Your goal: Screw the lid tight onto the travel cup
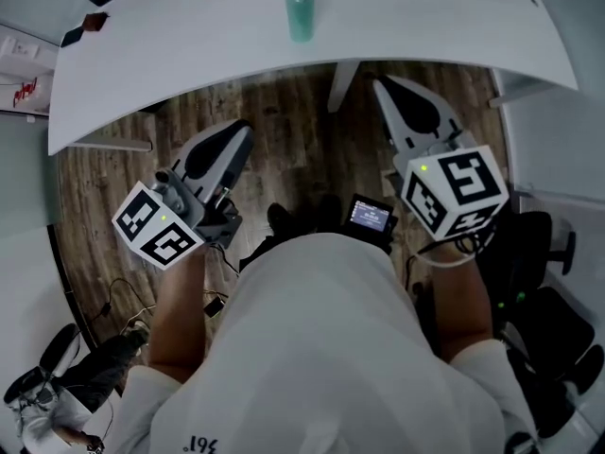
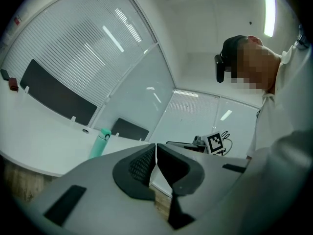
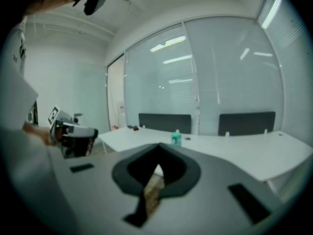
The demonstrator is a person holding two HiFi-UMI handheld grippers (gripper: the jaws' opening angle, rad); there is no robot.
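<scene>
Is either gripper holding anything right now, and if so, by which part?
Nothing is held. The left gripper and the right gripper are both shut with nothing between their jaws. The green travel cup stands untouched on the white table.

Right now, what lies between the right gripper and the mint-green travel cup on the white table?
Only wood floor and bare white table separate the right gripper from the mint-green travel cup, per the head view.

The grey, two-jaw left gripper [image 1: 236,140], topped by a black-and-white marker cube [image 1: 156,225], is held level with its jaws closed together on nothing. The matching right gripper [image 1: 381,88] is tilted slightly downward, its jaws likewise closed and empty. Both forearms [image 1: 180,320] are extended forward.
</scene>
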